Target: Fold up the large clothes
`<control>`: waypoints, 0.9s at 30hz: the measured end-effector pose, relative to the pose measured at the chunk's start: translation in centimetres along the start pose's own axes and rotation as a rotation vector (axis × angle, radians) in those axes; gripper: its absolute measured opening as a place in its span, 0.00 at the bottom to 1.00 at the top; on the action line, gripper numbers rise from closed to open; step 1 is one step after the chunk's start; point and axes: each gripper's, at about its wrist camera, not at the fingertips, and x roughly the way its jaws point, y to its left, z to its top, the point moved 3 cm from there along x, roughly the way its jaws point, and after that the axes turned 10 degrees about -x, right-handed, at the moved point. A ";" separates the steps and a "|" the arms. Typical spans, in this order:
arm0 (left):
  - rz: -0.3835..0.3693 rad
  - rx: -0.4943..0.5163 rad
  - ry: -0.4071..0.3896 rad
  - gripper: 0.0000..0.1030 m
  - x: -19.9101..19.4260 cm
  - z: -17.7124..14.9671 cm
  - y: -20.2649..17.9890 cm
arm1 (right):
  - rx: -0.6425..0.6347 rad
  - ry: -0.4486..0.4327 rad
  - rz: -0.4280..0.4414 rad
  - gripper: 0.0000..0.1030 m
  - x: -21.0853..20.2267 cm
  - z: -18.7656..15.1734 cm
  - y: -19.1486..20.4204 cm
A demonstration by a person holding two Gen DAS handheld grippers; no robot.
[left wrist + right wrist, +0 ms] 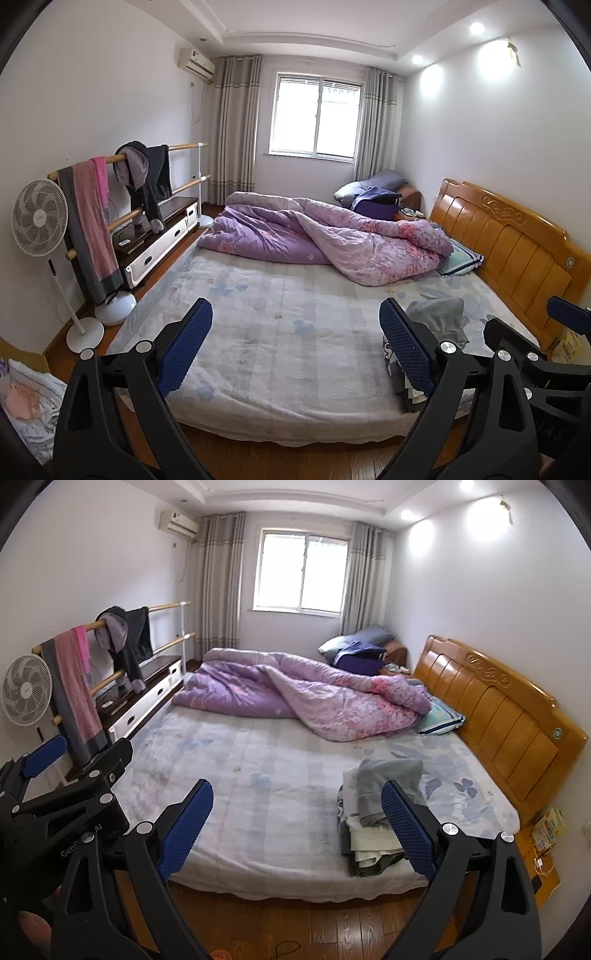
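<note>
A stack of folded clothes (373,812) with a grey garment on top lies on the near right part of the bed (258,775); it also shows in the left wrist view (439,325), partly behind my finger. My left gripper (295,350) is open and empty, held above the bed's near edge. My right gripper (295,830) is open and empty, just left of the stack. A crumpled purple quilt (325,236) lies across the far half of the bed.
A rack (122,192) with hanging clothes, a white fan (38,218) and a low cabinet (159,240) stand along the left wall. A wooden headboard (498,716) is at the right. Cloth lies in a box (26,398) at bottom left. The floor (295,923) is wooden.
</note>
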 end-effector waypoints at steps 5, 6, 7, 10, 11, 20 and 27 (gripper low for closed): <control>0.002 0.016 -0.003 0.89 0.2 -0.4 -0.7 | 0.020 -0.011 -0.011 0.86 0.0 -0.9 -1.0; 0.003 0.021 -0.003 0.89 0.2 -0.5 -0.8 | 0.023 -0.008 -0.010 0.86 0.2 -0.9 -1.2; 0.004 0.029 -0.001 0.89 0.3 -0.6 -1.1 | 0.026 -0.004 -0.009 0.86 0.3 -1.0 -1.3; 0.004 0.044 0.007 0.89 0.7 -0.7 -1.5 | 0.038 0.009 -0.012 0.86 0.5 -1.4 -1.6; 0.001 0.043 0.009 0.89 0.8 -0.9 -1.5 | 0.041 0.011 -0.011 0.86 0.5 -1.5 -1.7; -0.001 0.048 0.019 0.89 1.4 -1.2 -1.6 | 0.053 0.023 -0.015 0.86 0.6 -1.8 -1.7; -0.002 0.049 0.023 0.89 1.6 -1.2 -1.6 | 0.058 0.030 -0.015 0.86 0.6 -1.8 -1.6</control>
